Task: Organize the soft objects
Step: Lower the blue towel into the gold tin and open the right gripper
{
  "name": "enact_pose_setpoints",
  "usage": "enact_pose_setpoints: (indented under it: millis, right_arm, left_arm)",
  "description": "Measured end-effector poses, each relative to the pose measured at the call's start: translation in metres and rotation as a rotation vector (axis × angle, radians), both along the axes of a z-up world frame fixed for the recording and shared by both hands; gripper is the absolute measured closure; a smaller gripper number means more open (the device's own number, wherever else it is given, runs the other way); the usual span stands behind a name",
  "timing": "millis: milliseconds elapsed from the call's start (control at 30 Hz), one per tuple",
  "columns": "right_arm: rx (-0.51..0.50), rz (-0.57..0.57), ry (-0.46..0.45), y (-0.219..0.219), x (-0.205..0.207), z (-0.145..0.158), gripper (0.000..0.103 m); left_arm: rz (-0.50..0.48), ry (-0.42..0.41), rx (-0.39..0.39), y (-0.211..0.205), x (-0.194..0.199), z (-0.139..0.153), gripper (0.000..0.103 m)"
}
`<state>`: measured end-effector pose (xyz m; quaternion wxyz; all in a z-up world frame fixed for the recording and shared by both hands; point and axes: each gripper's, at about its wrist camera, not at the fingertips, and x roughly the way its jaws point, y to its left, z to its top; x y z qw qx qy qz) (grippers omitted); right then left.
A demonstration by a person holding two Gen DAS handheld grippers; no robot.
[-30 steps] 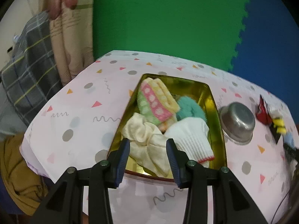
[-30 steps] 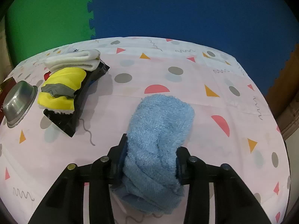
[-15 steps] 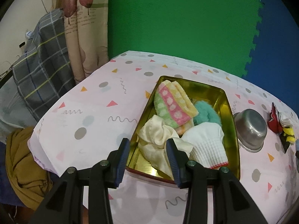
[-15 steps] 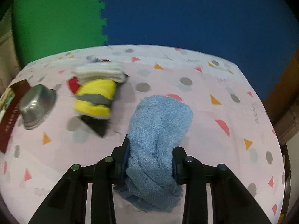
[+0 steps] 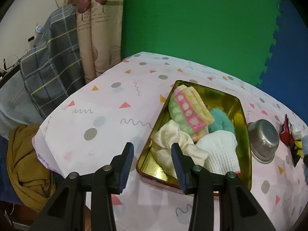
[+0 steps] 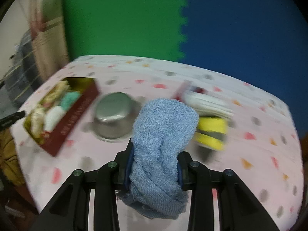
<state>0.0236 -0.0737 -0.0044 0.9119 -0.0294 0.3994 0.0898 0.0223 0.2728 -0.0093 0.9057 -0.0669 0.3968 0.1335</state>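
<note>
A gold tin (image 5: 241, 104) with a dark red outside holds soft items: a cream cloth (image 5: 173, 144), a white knit glove (image 5: 219, 154), a teal fluffy piece (image 5: 221, 121) and a pink-green-yellow dotted towel (image 5: 188, 111). My left gripper (image 5: 152, 161) is open and empty, above the tin's near left corner. My right gripper (image 6: 154, 165) is shut on a blue terry cloth (image 6: 163, 134), held above the table. The tin also shows at the left in the right wrist view (image 6: 77, 105), blurred.
An upturned steel bowl (image 5: 263, 138) sits right of the tin and shows in the right wrist view (image 6: 113, 113). Beyond it lie a yellow and grey item (image 6: 211, 134) and folded white cloth (image 6: 206, 102). A mustard cloth (image 5: 25, 163) hangs off the table's left edge.
My right gripper has swung left with the blue cloth, so the bowl and tin came into its view. My left gripper has drawn back and left from over the tin, still open.
</note>
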Motion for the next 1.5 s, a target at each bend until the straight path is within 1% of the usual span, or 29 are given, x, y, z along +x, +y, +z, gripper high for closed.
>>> enact_pose_setpoints:
  millis: [133, 367, 467, 667, 733, 967, 1133, 1167, 1333, 1500]
  right_arm:
    - [0.015, 0.100, 0.008, 0.053, 0.016, -0.001, 0.071]
    - [0.034, 0.221, 0.007, 0.134, 0.050, 0.000, 0.071]
    - [0.025, 0.240, 0.004, 0.156, 0.066, 0.000, 0.071]
    - [0.057, 0.250, 0.019, 0.187, 0.098, -0.003, 0.070]
    - [0.044, 0.254, 0.021, 0.197, 0.105, -0.005, 0.070]
    - [0.005, 0.258, 0.057, 0.219, 0.127, -0.024, 0.069]
    - [0.019, 0.251, 0.083, 0.221, 0.130, -0.034, 0.061]
    - [0.027, 0.253, 0.084, 0.221, 0.130, -0.034, 0.059]
    - [0.016, 0.254, 0.052, 0.219, 0.121, -0.027, 0.045]
    - [0.043, 0.263, 0.027, 0.208, 0.105, -0.012, 0.045]
  left_arm:
    - [0.011, 0.010, 0.004, 0.002, 0.001, -0.001, 0.062]
    - [0.038, 0.019, -0.012, 0.009, 0.002, -0.004, 0.062]
    - [0.057, 0.030, -0.008, 0.011, 0.002, -0.006, 0.062]
    - [0.072, 0.040, -0.002, 0.014, 0.004, -0.007, 0.062]
    - [0.079, 0.041, -0.007, 0.016, 0.004, -0.008, 0.062]
    - [0.092, 0.048, -0.012, 0.019, 0.005, -0.009, 0.062]
    - [0.089, 0.047, -0.004, 0.019, 0.005, -0.010, 0.062]
    - [0.091, 0.047, -0.005, 0.019, 0.005, -0.010, 0.062]
    - [0.085, 0.053, 0.000, 0.018, 0.006, -0.010, 0.062]
    - [0.084, 0.051, 0.010, 0.017, 0.004, -0.009, 0.062]
